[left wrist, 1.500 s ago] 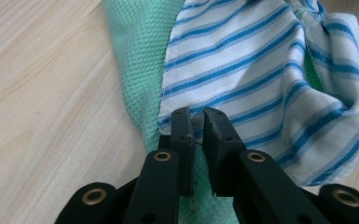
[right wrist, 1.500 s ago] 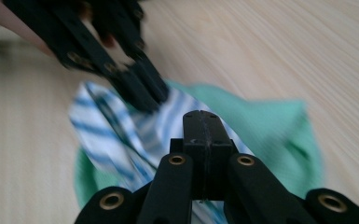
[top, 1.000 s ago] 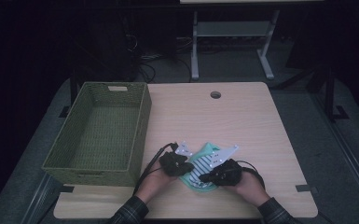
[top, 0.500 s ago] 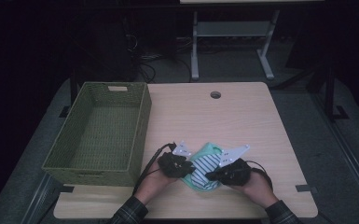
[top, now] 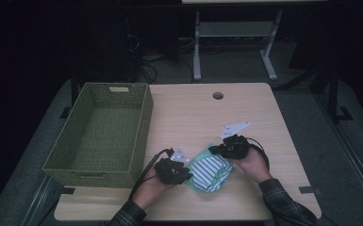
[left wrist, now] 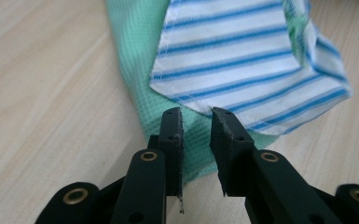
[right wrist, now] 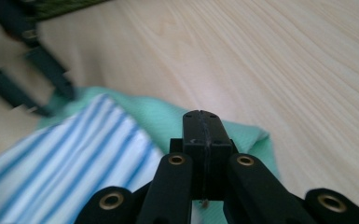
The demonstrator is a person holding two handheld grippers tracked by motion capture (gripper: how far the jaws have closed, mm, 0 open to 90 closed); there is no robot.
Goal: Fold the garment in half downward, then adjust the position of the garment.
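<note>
We fold the striped cloth (top: 210, 172) lying mid-table on the green cloth (left wrist: 135, 56): left gripper (left wrist: 196, 116) has just parted (nothing pinched), right gripper (right wrist: 201, 122) stays shut, empty; regrip the corner squarely.

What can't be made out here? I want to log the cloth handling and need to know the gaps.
- Right gripper, right gripper view: jaws pressed together; whether cloth is pinched between them is hidden by the jaws themselves.
- Left gripper, right gripper view: blurred.
- Striped cloth, left gripper view: cut off at the top edge.
- Green cloth, high view: mostly covered by the striped cloth.
</note>
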